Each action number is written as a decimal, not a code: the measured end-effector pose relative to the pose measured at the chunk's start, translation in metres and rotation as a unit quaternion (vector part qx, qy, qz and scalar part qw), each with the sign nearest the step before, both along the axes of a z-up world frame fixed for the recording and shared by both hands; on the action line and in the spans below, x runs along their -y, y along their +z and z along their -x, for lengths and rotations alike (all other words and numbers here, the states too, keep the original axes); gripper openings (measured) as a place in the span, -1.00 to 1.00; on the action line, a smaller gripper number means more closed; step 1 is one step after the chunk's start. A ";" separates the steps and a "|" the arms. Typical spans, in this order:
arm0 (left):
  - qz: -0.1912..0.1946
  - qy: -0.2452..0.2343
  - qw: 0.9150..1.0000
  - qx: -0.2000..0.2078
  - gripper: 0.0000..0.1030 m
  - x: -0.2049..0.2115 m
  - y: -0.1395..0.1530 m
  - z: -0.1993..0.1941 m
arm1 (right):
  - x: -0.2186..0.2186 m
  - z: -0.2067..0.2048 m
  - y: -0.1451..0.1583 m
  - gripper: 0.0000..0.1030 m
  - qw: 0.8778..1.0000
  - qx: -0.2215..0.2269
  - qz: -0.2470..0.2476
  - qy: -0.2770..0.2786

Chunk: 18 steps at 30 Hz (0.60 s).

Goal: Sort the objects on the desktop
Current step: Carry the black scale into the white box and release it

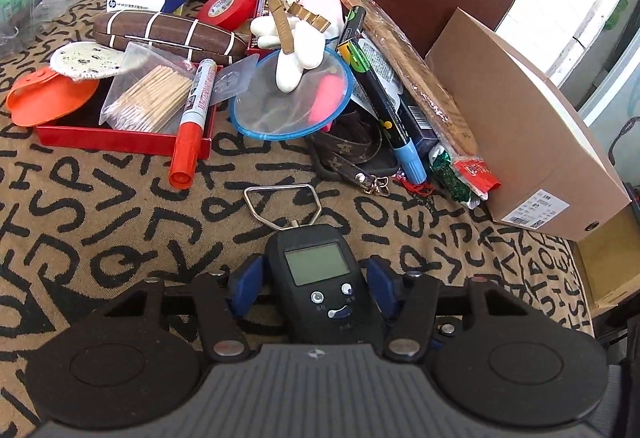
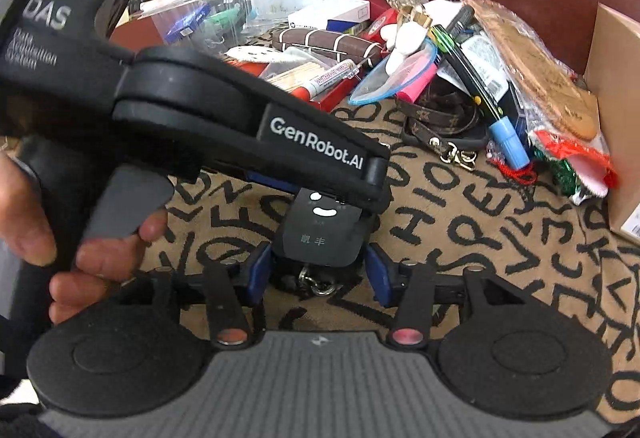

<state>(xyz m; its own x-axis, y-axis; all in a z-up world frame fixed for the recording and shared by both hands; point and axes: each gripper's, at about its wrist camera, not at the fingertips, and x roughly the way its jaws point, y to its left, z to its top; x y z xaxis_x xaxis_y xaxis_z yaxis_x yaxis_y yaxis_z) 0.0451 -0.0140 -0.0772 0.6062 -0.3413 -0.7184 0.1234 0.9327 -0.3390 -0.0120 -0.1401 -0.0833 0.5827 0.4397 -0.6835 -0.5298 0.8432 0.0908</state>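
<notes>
One scale (image 1: 316,266) tight in left tool (image 1: 312,288), right tool (image 2: 318,272) slack; toothpicks (image 1: 152,102) in tray (image 1: 120,141).

Scale (image 2: 318,234) display hidden behind left hand-held gripper (image 2: 372,174); cardboard box (image 2: 616,110) cut off at edge

1. The black handheld digital scale (image 1: 320,278) lies flat on the letter-patterned cloth, its grey blank display facing up, with small round buttons below the screen.
2. Its metal hanging loop (image 1: 282,204) sticks out from its far end, resting on the cloth and pointing toward the pile of clutter.
3. Its near end (image 2: 320,234), printed with two Chinese characters, shows in the right wrist view, with a metal hook and chain (image 2: 316,280) lying just beyond it.
4. The scale lies well apart from the red tray and the cardboard box, on open cloth in front of the pile.
</notes>
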 end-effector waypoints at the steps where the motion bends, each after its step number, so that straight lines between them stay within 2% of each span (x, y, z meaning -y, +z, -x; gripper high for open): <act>1: -0.001 0.001 1.000 0.000 0.13 0.001 0.002 0.001 | 0.000 0.000 0.001 -0.05 1.000 -0.001 -0.001 0.000; 6: 0.005 0.002 1.000 0.017 0.12 0.006 0.015 0.007 | 0.005 0.008 0.011 -0.05 1.000 0.021 0.002 -0.003; 18: 0.005 -0.035 0.993 0.113 0.12 0.050 0.084 0.006 | 0.047 0.013 0.071 -0.05 0.992 0.114 -0.025 -0.046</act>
